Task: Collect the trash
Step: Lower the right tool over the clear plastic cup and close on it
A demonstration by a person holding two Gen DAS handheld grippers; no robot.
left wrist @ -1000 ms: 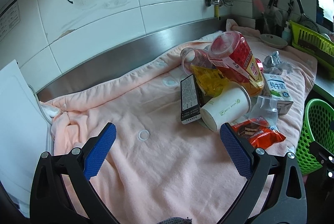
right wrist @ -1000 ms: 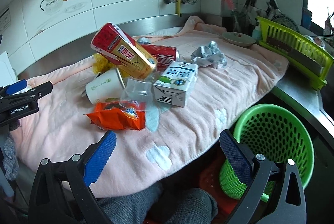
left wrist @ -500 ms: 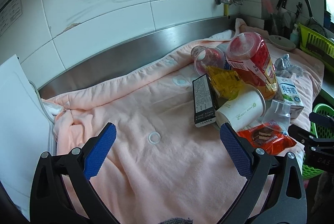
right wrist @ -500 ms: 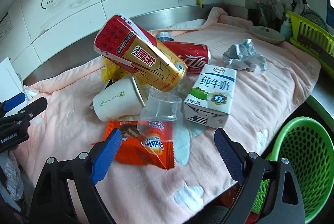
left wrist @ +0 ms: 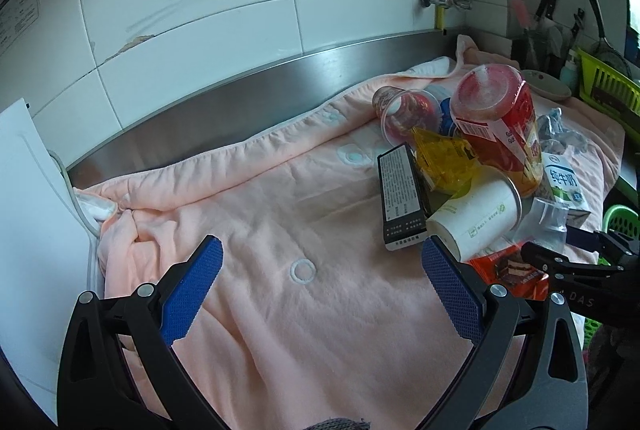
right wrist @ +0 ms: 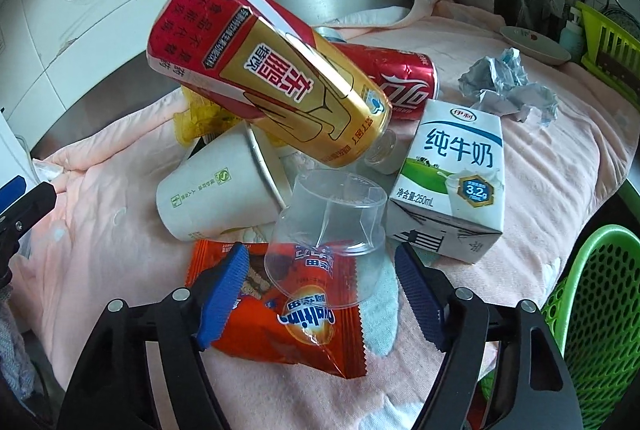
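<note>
A heap of trash lies on a pink towel [right wrist: 560,165]: a red-gold bottle [right wrist: 272,77], a red cola can [right wrist: 400,85], a white paper cup [right wrist: 216,189], a milk carton [right wrist: 456,173], crumpled foil [right wrist: 508,85], a clear plastic cup [right wrist: 332,230] and an orange snack wrapper [right wrist: 280,322]. My right gripper [right wrist: 320,294] hovers over the wrapper and clear cup, which sit between its closing jaws, pads apart from them. My left gripper [left wrist: 316,286] is open over bare towel, left of the heap [left wrist: 472,165]. The right gripper's fingertips [left wrist: 560,262] show in the left wrist view.
A green mesh basket [right wrist: 592,310] stands below the counter edge at the right. A lime dish rack [right wrist: 608,45], a small dish [right wrist: 532,45] and utensils sit at the back right. A black-and-white box [left wrist: 400,197] lies by the heap. A tiled wall runs behind.
My right gripper has moved forward and down onto the heap and its jaws have narrowed around the wrapper and clear cup. My left gripper has shifted a little; its jaws stay wide.
</note>
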